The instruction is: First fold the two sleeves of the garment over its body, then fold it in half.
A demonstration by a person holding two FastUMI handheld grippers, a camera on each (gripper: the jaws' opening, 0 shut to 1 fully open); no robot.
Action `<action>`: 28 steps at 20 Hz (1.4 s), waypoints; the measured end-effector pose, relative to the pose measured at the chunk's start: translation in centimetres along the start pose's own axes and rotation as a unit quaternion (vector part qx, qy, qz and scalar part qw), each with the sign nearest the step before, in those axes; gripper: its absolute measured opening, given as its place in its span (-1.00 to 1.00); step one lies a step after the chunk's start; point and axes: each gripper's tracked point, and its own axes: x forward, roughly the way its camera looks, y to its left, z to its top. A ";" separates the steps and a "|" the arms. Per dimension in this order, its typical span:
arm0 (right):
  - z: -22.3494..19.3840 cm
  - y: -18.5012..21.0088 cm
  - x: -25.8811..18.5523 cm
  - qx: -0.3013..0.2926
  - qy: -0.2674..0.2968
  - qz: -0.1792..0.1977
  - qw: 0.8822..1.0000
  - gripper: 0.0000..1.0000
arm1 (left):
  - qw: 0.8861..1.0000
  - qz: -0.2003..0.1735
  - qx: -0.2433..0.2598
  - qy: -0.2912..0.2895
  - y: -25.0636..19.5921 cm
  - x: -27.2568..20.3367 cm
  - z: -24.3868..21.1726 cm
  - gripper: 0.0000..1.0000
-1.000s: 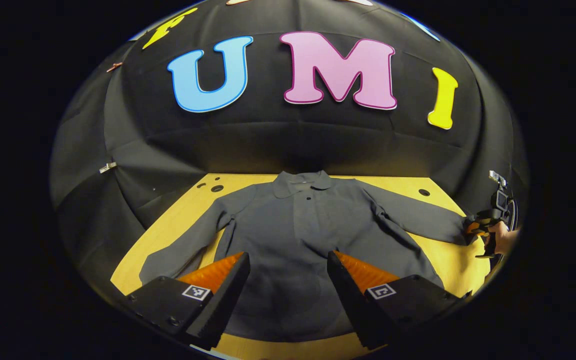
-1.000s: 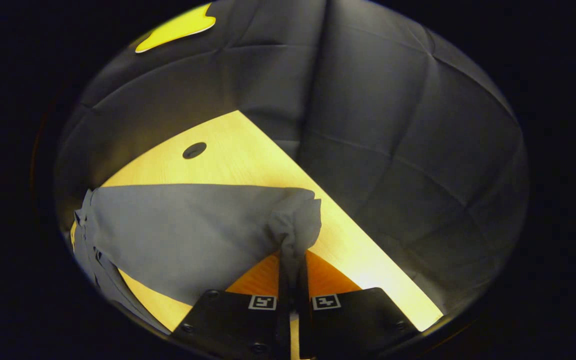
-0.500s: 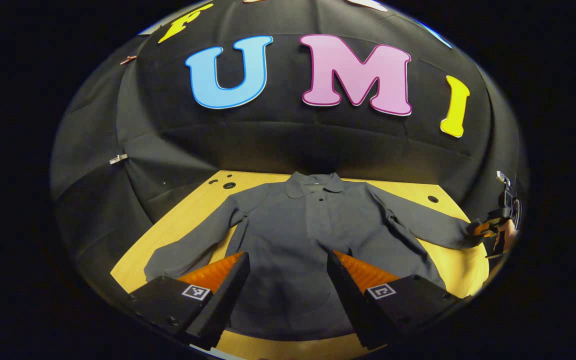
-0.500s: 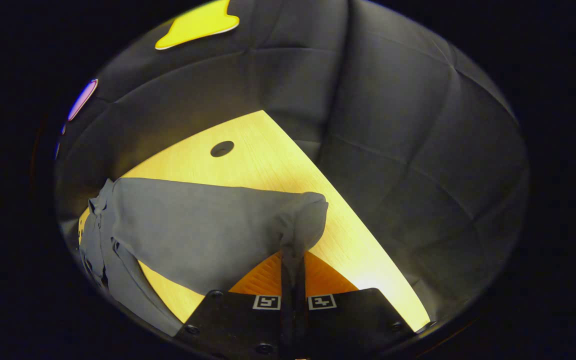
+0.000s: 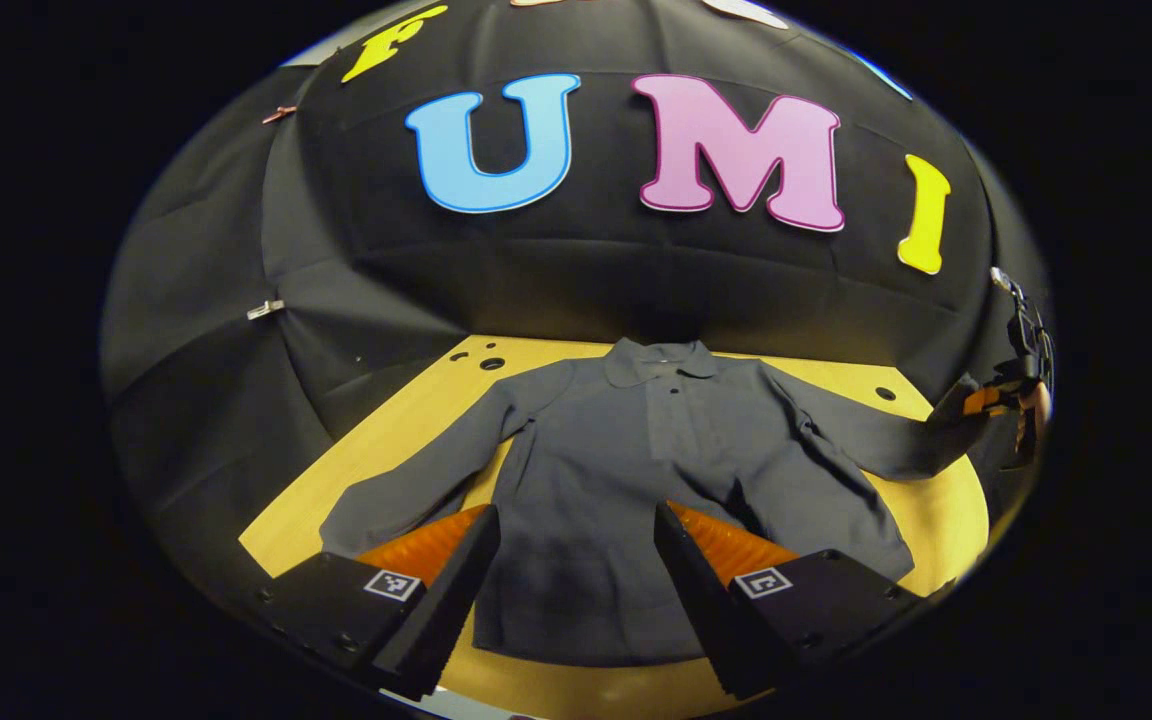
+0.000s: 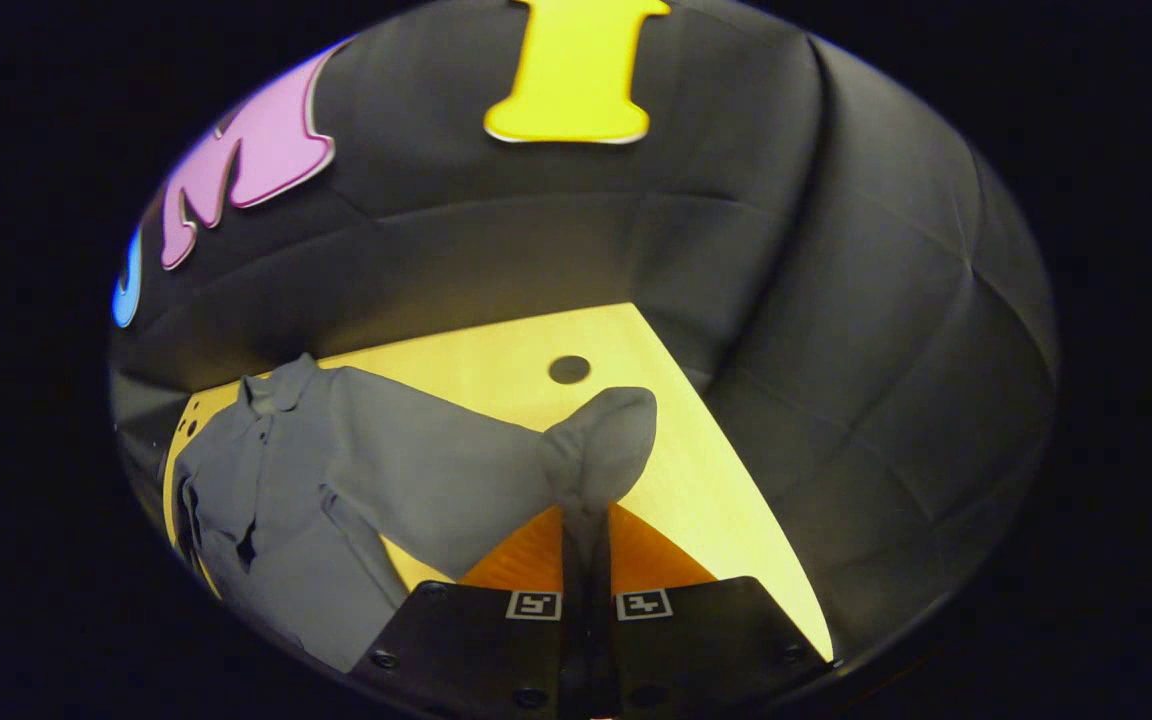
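A dark grey long-sleeved shirt lies flat on the yellow table, collar toward the wall. Its left sleeve stretches out over the table. My left gripper hangs open above the shirt's hem, nothing between its fingers. In the right gripper view, my right gripper is shut on the cuff of the right sleeve and holds it lifted off the table. In the left gripper view that same gripper shows at the far right, in a hand, with the right sleeve rising toward it.
The table has round holes near its back corners. Black cloth walls close it in at the back and on both sides. The table's right edge runs just beyond the lifted cuff.
The right gripper has risen and turned toward the shirt's body, lifting the cuff with it. The left gripper has drifted left and back a little, still open.
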 end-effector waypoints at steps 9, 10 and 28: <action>6.1 9.3 -7.9 -0.065 -0.022 0.105 0.992 -0.89 | 0.998 0.014 0.047 -0.031 4.3 -2.1 1.6 0.96; 6.4 10.7 -8.0 -0.073 -0.024 0.114 0.991 -0.90 | 0.998 0.015 0.055 -0.036 4.7 -2.3 2.1 0.96; 1.1 42.8 -8.1 -0.185 0.009 0.278 0.943 -0.89 | 0.998 0.051 -0.044 0.021 12.4 -2.5 -3.1 0.96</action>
